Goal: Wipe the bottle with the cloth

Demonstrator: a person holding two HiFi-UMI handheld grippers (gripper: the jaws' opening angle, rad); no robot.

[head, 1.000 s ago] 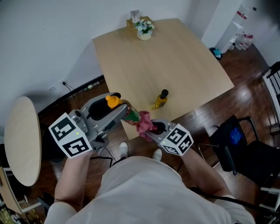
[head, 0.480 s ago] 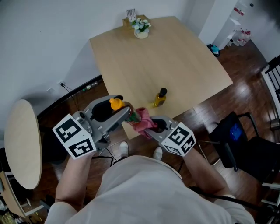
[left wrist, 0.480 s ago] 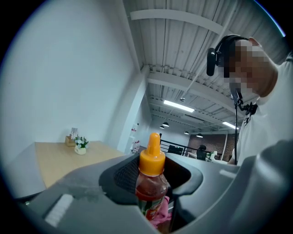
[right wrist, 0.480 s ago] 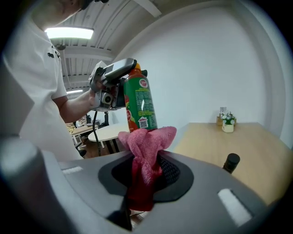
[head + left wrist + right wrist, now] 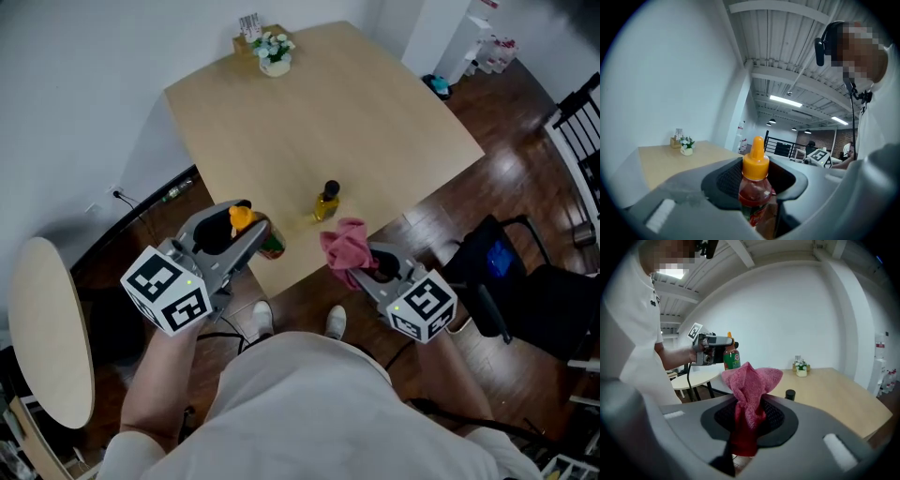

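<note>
My left gripper point(image 5: 255, 234) is shut on a sauce bottle point(image 5: 271, 247) with an orange cap, red contents and a green label, held over the table's near edge. In the left gripper view the bottle point(image 5: 755, 180) stands upright between the jaws of the left gripper point(image 5: 757, 192). A pink cloth point(image 5: 344, 246) bunches up out of my right gripper point(image 5: 361, 269), which is shut on it. The cloth hangs apart from the bottle, to its right. From the right gripper view the cloth point(image 5: 751, 390) fills the jaws of the right gripper point(image 5: 749, 427), and the bottle point(image 5: 731, 358) shows beyond it at the left.
A small yellow oil bottle point(image 5: 325, 202) with a black cap stands on the wooden table point(image 5: 309, 103) near its front edge. A flower pot point(image 5: 273, 49) sits at the far corner. A round side table point(image 5: 47, 328) is at left, a dark chair point(image 5: 525, 300) at right.
The right gripper has pulled the cloth off the bottle and swung to the right. The left gripper has sunk a little with the bottle.
</note>
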